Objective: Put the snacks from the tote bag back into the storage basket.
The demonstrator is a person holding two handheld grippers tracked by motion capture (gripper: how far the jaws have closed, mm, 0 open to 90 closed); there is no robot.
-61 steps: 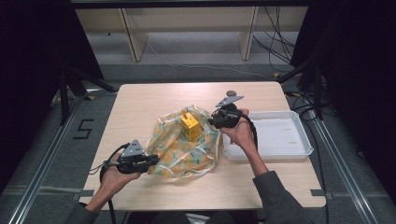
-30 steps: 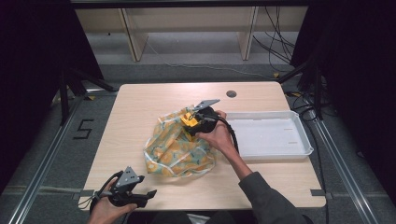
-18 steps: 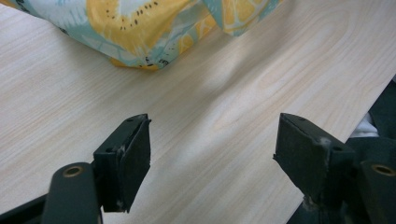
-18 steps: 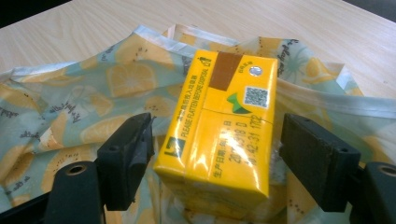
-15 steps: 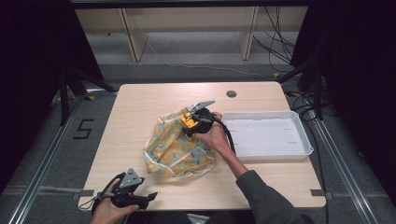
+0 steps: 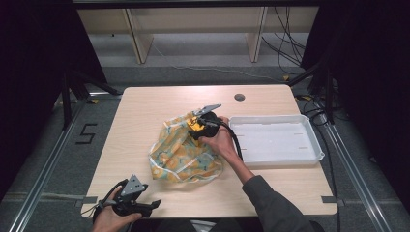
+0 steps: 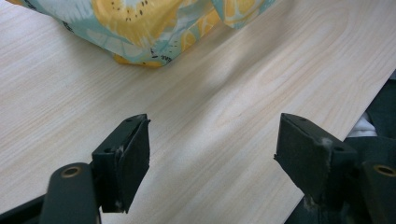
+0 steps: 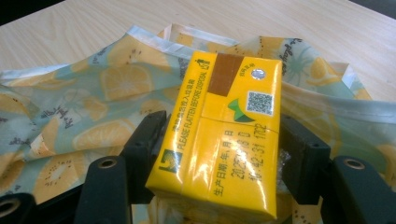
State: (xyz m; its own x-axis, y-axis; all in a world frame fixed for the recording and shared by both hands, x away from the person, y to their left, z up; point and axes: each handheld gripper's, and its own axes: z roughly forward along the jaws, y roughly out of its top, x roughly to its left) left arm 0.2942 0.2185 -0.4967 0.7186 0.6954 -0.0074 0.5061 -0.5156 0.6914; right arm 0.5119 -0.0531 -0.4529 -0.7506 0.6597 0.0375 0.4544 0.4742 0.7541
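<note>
Since the frame two seconds back, the left gripper (image 6: 145, 205) has pulled away from the lemon-print bag (image 6: 181, 154) to the near table edge, and the right gripper (image 6: 197, 126) has come in from beside the tray onto the yellow drink carton (image 8: 224, 135) sitting at the bag's mouth.

On the wooden table (image 6: 159, 104), the white tray (image 6: 278, 140) lies just right of the bag, with nothing in it. The bag is crumpled and slumped, its open hem spread under and behind the carton.

The right gripper's jaws have just been closing, with the carton between them; in the right gripper view the black pads sit against both narrow sides of the box, so I judge it grasped. The left gripper stands released, its pads (image 7: 133, 154) wide apart over bare wood, well clear of the bag.

Risks, as I read them: with nothing pinning the bag, lifting the carton may drag the thin film along, since the hem lies right against the box. The carton is glossy and soft-walled; too little squeeze lets it slip or swivel, too much dents it. The pads hold it low down, so it could tip forward on the way to the tray.
</note>
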